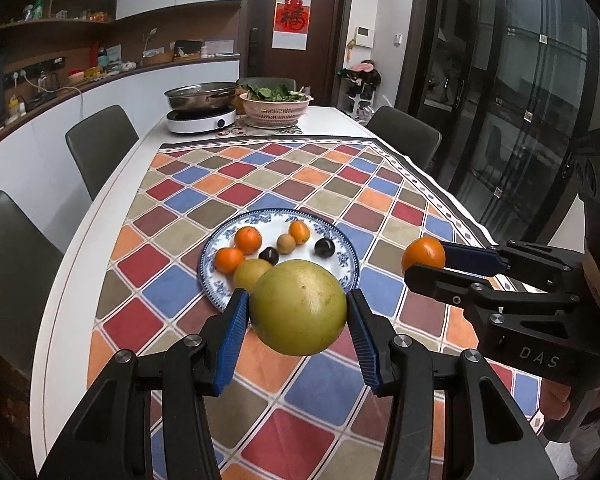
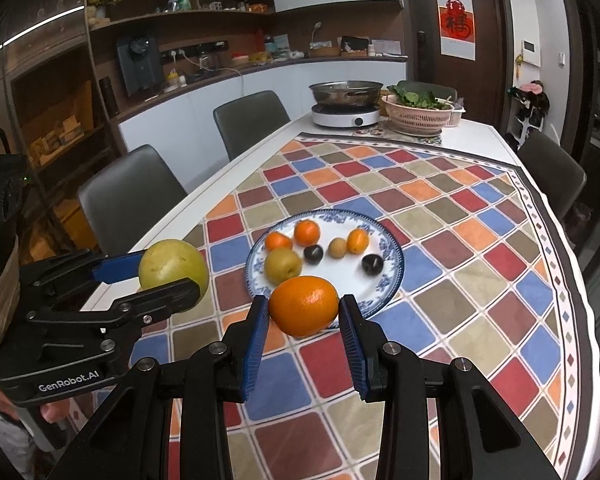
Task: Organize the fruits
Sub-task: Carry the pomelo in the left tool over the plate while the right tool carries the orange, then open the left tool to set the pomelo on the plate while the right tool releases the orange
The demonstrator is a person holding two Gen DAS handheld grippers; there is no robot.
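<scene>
Where chairs (image 2: pixel 132 196) flank it, a checkered cloth (image 1: pixel 260 184) covers the table (image 1: pixel 100 216).

The plate (image 2: pixel 392 256) looks like glossy glazed china, lying on a matt tablecloth (image 2: pixel 460 216). The big green fruit (image 1: pixel 298 307) has a dimpled, faintly shiny skin. Ribbed blue pads (image 1: pixel 233 334) line matt black plastic fingers.
</scene>
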